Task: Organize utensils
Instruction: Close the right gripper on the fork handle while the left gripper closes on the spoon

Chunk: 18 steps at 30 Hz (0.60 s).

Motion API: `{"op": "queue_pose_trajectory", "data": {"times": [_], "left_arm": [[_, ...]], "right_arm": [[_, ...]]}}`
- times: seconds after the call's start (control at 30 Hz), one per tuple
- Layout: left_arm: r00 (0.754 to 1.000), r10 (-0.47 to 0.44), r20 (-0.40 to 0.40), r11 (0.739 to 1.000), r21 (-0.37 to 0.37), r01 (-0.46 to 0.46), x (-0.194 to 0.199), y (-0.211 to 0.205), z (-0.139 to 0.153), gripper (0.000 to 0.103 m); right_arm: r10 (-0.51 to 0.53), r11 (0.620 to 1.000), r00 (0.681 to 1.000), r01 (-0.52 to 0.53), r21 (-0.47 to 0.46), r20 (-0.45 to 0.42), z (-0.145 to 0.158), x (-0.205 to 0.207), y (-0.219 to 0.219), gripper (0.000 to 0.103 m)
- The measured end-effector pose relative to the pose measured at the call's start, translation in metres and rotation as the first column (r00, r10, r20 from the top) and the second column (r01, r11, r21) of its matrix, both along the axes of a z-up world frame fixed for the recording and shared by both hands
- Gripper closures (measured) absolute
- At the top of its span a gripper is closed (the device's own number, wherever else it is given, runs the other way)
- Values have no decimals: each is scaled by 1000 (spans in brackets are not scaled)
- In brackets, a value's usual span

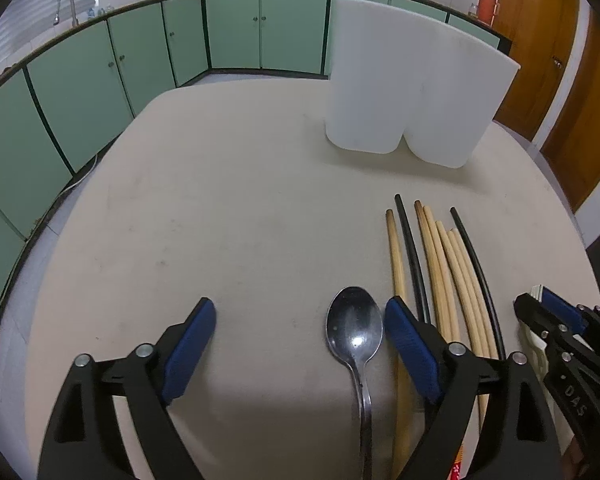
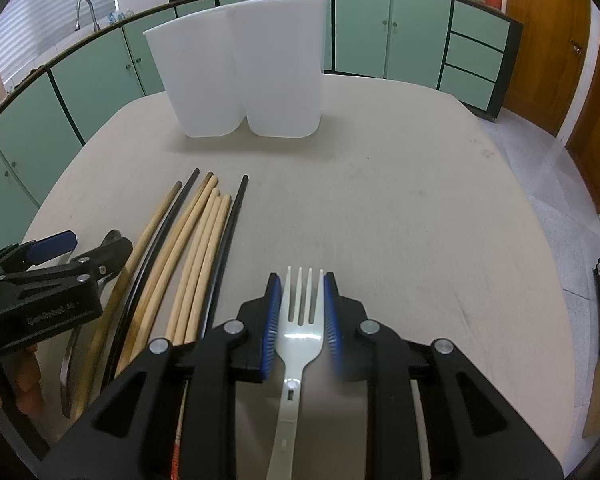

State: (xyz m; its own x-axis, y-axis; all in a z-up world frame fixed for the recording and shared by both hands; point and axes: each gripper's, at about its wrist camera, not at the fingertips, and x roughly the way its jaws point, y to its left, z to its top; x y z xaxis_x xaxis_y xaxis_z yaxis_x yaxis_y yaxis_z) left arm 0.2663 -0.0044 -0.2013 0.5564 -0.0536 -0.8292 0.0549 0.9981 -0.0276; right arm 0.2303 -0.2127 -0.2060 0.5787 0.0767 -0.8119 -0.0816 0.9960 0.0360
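Note:
A metal spoon (image 1: 354, 326) lies on the beige table (image 1: 220, 200), bowl pointing away. My left gripper (image 1: 300, 308) is open and straddles it, the spoon close against the right blue pad (image 1: 404, 336), the left pad well clear. My right gripper (image 2: 302, 280) is shut on a white plastic fork (image 2: 302, 320), tines forward, low over the table. Several wooden and black chopsticks (image 2: 196, 248) lie side by side between the two grippers. A white two-compartment holder (image 2: 244, 68) stands upright at the back of the table.
Green cabinets (image 1: 236, 28) with a sink tap (image 1: 66, 4) run behind the table. A wooden door (image 2: 548, 40) is at the right. The left gripper (image 2: 96, 242) appears in the right wrist view with a hand (image 2: 24, 376) below it.

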Motion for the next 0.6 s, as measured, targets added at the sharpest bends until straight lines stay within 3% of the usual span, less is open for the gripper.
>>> {"op": "queue_pose_trajectory", "data": {"times": [0.07, 0.2, 0.4, 0.6], "left_arm": [[1000, -3, 9, 1000, 9, 3, 1, -3, -1, 18], [999, -21, 25, 1000, 4, 21, -2, -4, 0, 34], [999, -29, 27, 1000, 0, 29, -2, -3, -1, 33], [999, -29, 23, 1000, 7, 29, -4, -7, -1, 30]], "right_arm": [[0, 1000, 1000, 0, 2, 0, 0, 0, 0, 81], [0, 1000, 1000, 0, 5, 0, 0, 0, 0, 81], [2, 1000, 1000, -2, 2, -3, 0, 0, 0, 81], [3, 1000, 1000, -2, 22, -31, 0, 1, -5, 60]]}}
